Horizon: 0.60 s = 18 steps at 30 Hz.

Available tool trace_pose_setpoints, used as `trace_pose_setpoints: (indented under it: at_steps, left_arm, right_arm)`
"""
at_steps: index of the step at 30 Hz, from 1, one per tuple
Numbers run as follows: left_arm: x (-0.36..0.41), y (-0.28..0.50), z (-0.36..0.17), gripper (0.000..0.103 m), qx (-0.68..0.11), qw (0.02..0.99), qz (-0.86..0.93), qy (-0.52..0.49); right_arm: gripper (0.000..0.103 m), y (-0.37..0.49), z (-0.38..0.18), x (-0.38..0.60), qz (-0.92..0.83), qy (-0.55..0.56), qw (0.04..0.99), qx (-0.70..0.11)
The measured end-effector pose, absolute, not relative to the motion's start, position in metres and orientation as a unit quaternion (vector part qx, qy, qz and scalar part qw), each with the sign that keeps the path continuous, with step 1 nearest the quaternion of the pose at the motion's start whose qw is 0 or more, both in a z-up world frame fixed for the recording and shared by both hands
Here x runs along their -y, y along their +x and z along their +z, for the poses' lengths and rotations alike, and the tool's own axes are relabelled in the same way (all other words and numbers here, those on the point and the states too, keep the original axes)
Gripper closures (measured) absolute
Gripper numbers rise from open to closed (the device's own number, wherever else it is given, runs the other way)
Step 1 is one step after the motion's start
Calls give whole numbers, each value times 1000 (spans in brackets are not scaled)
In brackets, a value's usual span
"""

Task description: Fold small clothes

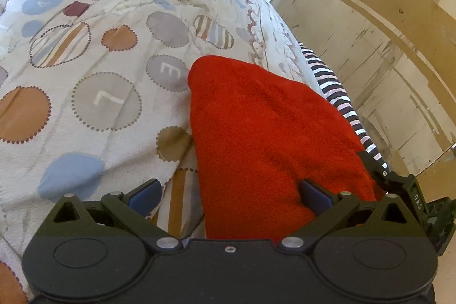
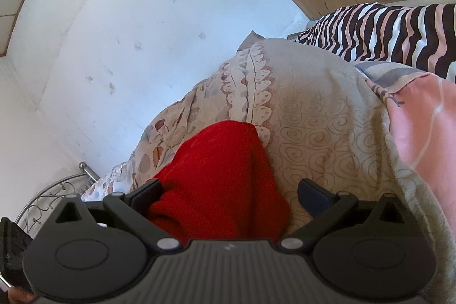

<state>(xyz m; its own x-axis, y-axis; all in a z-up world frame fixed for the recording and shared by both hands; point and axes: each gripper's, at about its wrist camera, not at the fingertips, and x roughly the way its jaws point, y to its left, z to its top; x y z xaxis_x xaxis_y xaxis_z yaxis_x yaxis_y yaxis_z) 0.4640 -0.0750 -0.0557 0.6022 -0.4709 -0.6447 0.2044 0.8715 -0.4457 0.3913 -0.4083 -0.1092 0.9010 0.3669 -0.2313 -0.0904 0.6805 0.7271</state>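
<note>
A small red garment [image 1: 273,133] lies on a patterned bedspread [image 1: 94,53]. In the left wrist view my left gripper [image 1: 230,197] is open, its jaws wide apart over the garment's near end, the right pad [image 1: 315,197] against the red cloth. The right gripper's black frame shows at the right edge of that view [image 1: 404,187]. In the right wrist view the same red garment [image 2: 216,178] lies between the wide-open jaws of my right gripper [image 2: 230,197], with the left finger [image 2: 148,195] touching the cloth. Neither gripper holds anything.
A black, white and pink striped cloth [image 2: 393,30] lies at the bed's far side, also seen in the left wrist view [image 1: 336,87]. A pink cloth [image 2: 424,121] lies on the right. A white wall [image 2: 119,33], wooden panelling [image 1: 370,33] and a metal bed frame [image 2: 54,193] surround the bed.
</note>
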Motion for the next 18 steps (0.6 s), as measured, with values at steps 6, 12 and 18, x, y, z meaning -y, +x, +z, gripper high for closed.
trace_pose_setpoints:
  at_steps: [6, 12, 18]
  left_arm:
    - [74, 465, -59, 0, -398, 880, -198, -168]
    - [74, 467, -60, 0, -395, 880, -203, -167]
    - [75, 468, -62, 0, -394, 880, -206, -167]
  right_arm:
    - [0, 388, -111, 409, 129, 382, 898, -174]
    - [0, 385, -114, 409, 131, 386, 898, -167]
    - [0, 384, -114, 409, 131, 386, 898, -166]
